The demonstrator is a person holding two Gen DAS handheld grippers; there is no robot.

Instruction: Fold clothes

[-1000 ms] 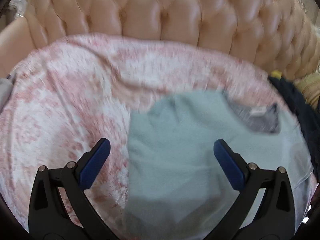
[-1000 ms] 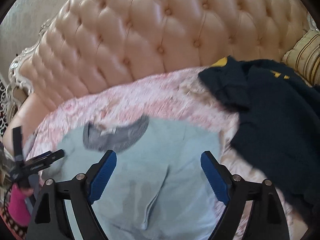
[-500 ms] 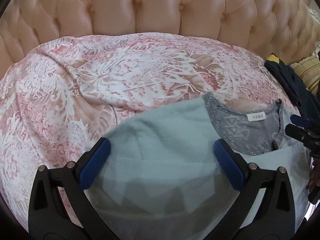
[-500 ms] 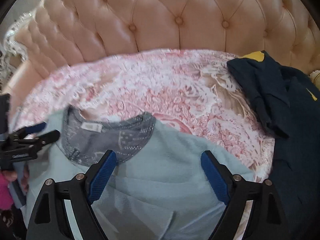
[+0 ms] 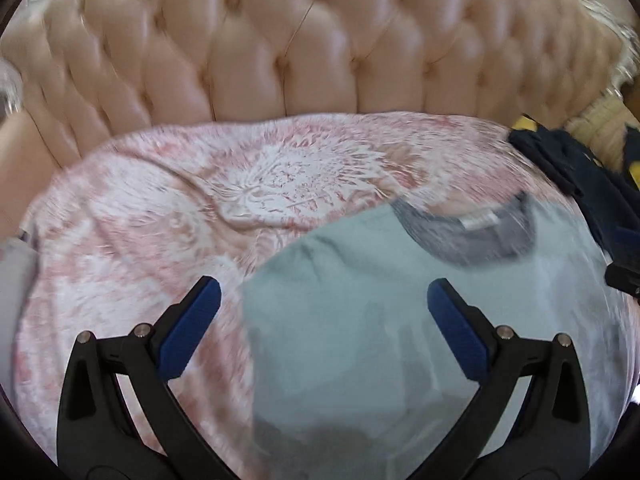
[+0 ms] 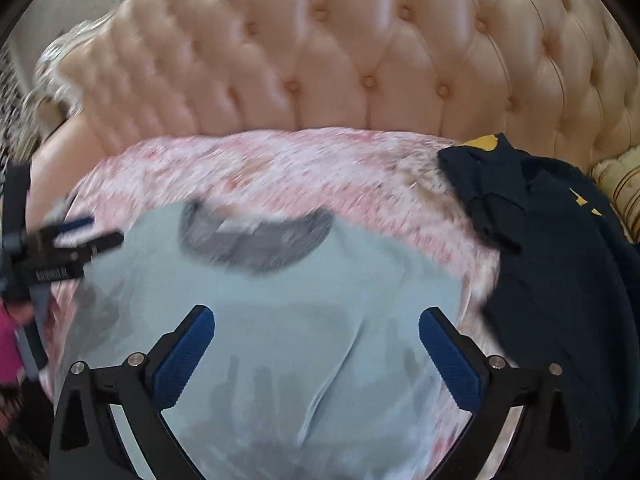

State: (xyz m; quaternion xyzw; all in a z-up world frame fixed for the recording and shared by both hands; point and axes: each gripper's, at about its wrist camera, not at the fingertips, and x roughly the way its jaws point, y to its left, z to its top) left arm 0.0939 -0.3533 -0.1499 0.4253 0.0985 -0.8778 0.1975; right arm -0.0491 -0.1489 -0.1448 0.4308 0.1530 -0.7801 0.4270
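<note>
Both wrist views look down, close, toward sofa back (image 5: 304, 52); share pale-blue shirt (image 6: 280, 320).

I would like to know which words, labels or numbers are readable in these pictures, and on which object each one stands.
None can be read.
Neck label of the light blue top: print blurred.
White lettering on the left gripper, seen from the right wrist: blurred.
Yellow marks on the navy garment: shapes only.

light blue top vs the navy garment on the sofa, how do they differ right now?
The light blue top lies spread fairly flat with its grey neckline showing; the navy garment sits bunched in a heap. The light blue top lies below both open grippers; the navy garment lies off to the right, with yellow patches on it. Both rest on the pink patterned cover.
</note>
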